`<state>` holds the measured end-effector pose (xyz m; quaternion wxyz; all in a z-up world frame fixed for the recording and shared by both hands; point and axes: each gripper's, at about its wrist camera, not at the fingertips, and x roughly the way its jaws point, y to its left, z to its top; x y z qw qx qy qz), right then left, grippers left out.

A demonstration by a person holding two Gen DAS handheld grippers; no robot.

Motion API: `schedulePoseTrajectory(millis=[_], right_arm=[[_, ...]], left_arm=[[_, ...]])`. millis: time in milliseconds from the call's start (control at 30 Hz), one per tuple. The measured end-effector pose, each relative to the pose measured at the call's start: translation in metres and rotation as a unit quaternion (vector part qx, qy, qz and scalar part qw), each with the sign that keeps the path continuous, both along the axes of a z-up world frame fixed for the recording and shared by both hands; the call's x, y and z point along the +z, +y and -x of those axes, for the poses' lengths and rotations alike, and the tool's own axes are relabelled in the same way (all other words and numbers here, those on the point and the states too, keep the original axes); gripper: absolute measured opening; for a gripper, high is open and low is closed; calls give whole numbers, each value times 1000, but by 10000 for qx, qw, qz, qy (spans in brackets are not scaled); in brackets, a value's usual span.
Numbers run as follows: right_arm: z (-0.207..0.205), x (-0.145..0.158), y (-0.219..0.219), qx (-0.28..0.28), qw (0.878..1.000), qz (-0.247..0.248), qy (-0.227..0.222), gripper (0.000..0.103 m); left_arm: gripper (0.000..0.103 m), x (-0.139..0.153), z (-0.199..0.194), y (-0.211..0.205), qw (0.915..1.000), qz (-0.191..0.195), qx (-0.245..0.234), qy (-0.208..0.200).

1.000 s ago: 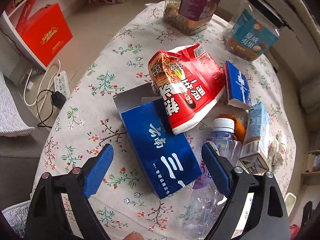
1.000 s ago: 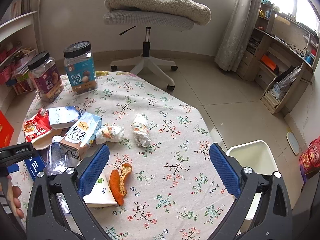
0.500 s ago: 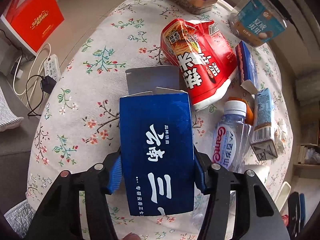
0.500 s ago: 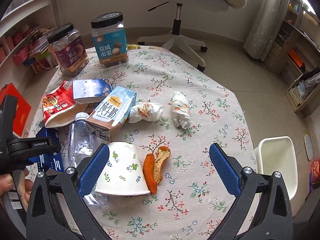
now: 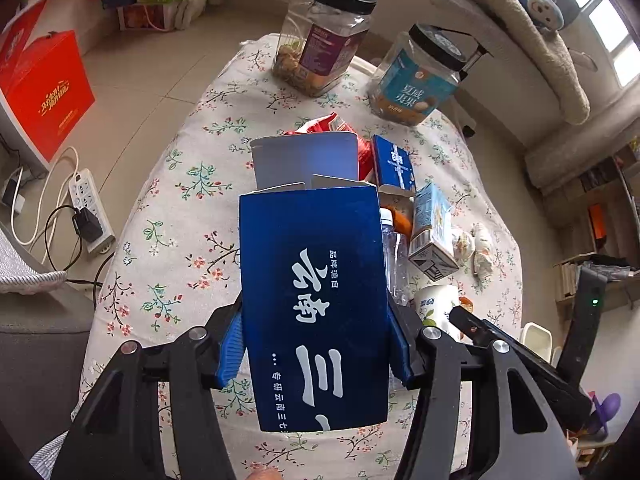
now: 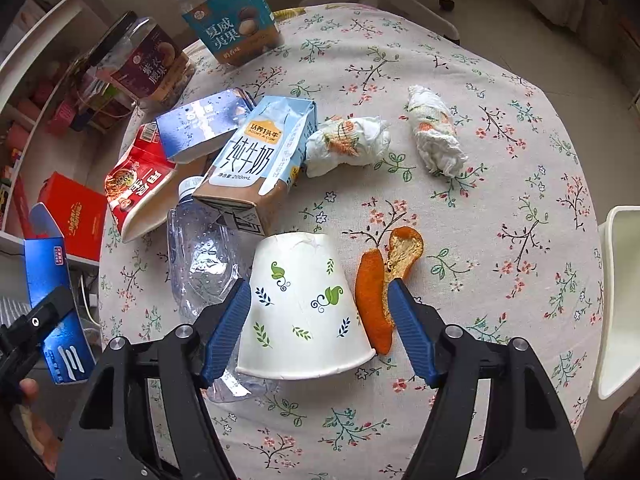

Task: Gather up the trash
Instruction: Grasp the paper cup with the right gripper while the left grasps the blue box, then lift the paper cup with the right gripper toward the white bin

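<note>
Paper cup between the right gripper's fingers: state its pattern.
White paper cup with small green and blue leaf sprigs; right wrist view.

The left gripper (image 5: 316,340) is clamped on a blue carton (image 5: 314,296): its blue pads (image 5: 231,350) press the carton's two long sides, and it carries the carton raised above the worktop at the scene's left edge. A fingertip of the holding hand (image 5: 262,474) shows at the bottom of the left wrist view. The right gripper (image 6: 320,324) is held low and angled downward, its jaws spread wide on either side of a paper cup (image 6: 304,308) lying on its side, with a gap on the right side.
</note>
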<state>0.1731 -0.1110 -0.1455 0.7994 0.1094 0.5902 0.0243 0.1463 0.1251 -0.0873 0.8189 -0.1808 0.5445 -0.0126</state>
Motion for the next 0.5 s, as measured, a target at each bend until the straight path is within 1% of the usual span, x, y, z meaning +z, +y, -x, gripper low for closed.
schedulePoseTrajectory(millis=[100,233,267,300,333,367,400,500], right_arm=[[-1,-2,14,246,9993,282,-32,67],[-3,-18,25,442,9979,431,187,68],[-4,-22,27,496,9974,482,213,66],[-4,-24,29,534,9970,528,211,61],[-3,-23,29,538,9971,526,153,61],[-3,-20,28,532,9974,472,107,56],[-1,-16,26,505,9980,375,54,54],[3,5,17,359,9990,26,-255,53]], left_arm=[[57,5,0,0,10000,1,-16,-61],[57,1,0,4,10000,-36,11,-25],[57,0,0,4,10000,-42,13,-7],[57,-1,0,5,10000,-65,4,-1],[57,-2,0,4,10000,-94,-6,-1],[57,-2,0,4,9999,-111,-14,-7],[57,-2,0,4,9999,-114,-29,-20],[57,4,1,0,9997,-151,-92,-169]])
